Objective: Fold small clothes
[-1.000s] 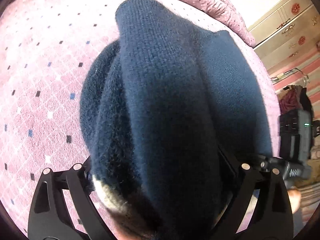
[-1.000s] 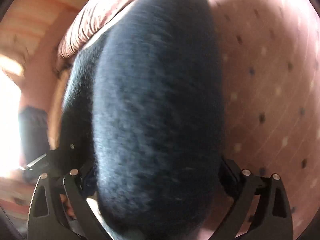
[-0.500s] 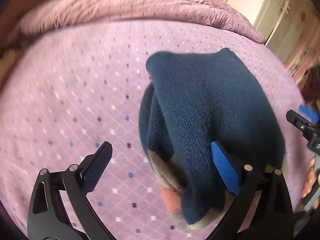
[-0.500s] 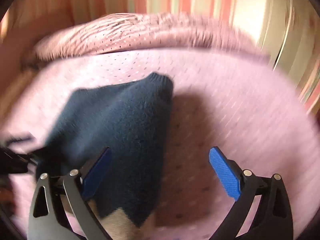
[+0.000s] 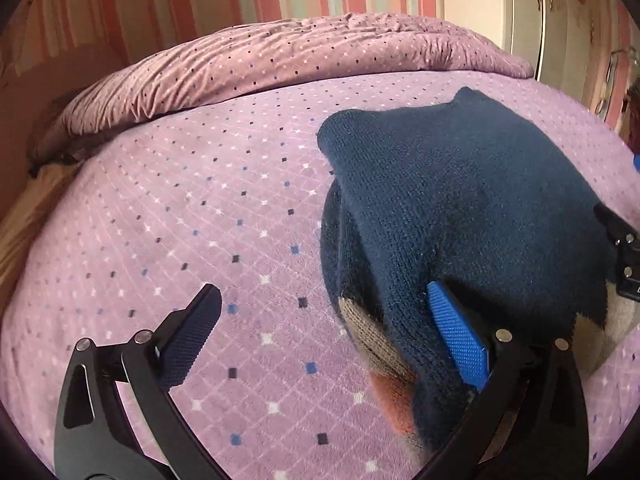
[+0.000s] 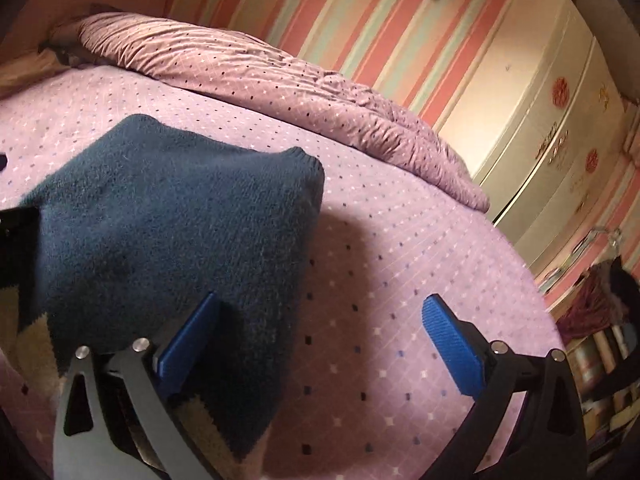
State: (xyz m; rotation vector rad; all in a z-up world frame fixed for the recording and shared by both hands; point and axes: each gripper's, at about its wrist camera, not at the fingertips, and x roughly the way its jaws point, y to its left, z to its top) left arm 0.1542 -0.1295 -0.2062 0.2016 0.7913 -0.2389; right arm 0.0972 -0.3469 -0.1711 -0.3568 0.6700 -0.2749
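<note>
A small navy knit sweater with beige and orange patches at its near hem lies folded in a heap on the purple bed cover. My left gripper is open and empty; its right finger sits partly under the sweater's near edge. In the right wrist view the sweater lies at the left. My right gripper is open and empty, its left finger against the sweater's right edge.
A rolled purple duvet runs along the far side of the bed, also in the right wrist view. A cream wardrobe and striped wall stand beyond. The other gripper's body shows at the right edge.
Both grippers have opened and let go of the sweater, which now rests on the bed. Both have pulled back and up from it.
</note>
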